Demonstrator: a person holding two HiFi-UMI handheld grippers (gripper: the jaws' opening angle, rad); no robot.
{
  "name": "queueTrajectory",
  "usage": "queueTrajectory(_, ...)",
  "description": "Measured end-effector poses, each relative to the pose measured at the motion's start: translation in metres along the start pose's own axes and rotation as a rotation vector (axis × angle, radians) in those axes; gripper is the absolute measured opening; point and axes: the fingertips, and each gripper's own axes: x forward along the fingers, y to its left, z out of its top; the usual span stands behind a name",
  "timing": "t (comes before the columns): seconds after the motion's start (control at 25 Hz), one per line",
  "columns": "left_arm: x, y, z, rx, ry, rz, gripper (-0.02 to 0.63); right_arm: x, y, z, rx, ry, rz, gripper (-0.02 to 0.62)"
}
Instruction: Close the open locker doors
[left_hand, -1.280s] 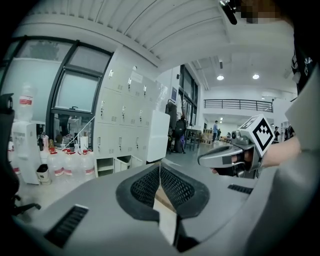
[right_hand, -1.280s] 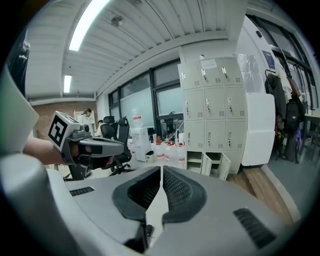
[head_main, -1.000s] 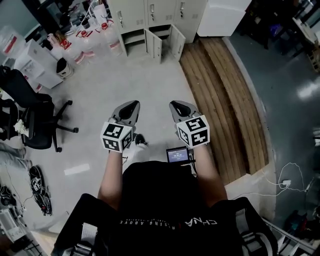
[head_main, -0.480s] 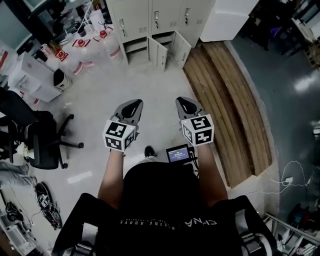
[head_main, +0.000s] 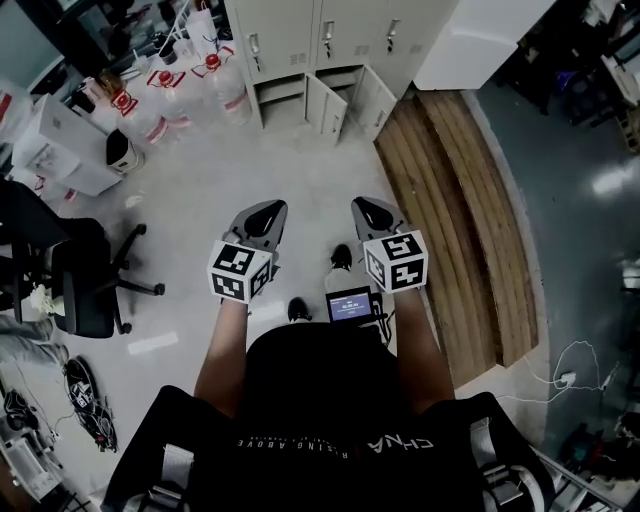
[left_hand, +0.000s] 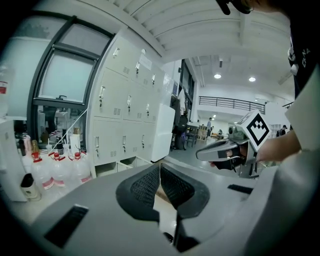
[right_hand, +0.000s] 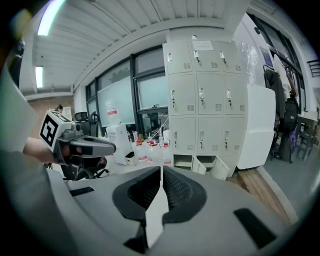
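While both are held side by side above the floor, the left gripper (head_main: 262, 212) and right gripper (head_main: 370, 208) are seen with jaws pressed together, nothing pinched. The lockers (head_main: 320, 40) are set far ahead; two bottom locker doors (head_main: 326, 106) are swung open, beside wooden planks (head_main: 450, 200) at the right.

Lockers (head_main: 320, 35) stand at the far end, dead ahead. Two bottom doors (head_main: 326, 106) swing out toward the near side. Water jugs (head_main: 222, 88) crowd the floor just left of them, and a wooden platform (head_main: 455, 200) runs along the right. Office chair (head_main: 85, 285) sits well off to the left. Left gripper (head_main: 262, 212) and right gripper (head_main: 372, 208) are side by side in the near middle, well apart from the lockers.
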Motion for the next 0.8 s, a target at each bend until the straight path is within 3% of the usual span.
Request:
queueTrajectory(0.2, 0.040, 0.028, 0.025, -0.003, -0.012, 0.057, 0.025, 0.044, -0.032, 0.026, -0.035, -0.002, 0.060, 0.038)
queueTrajectory(0.48, 0.127, 0.055, 0.085, 0.025, -0.041, 0.102, 0.023, 0.098, -0.108, 0.093, -0.091, -0.046, 0.122, 0.040)
queueTrajectory(0.8, 0.184, 0.068, 0.100, 0.007, -0.010, 0.153, 0.023, 0.143, -0.165, 0.109, -0.081, -0.023, 0.190, 0.040)
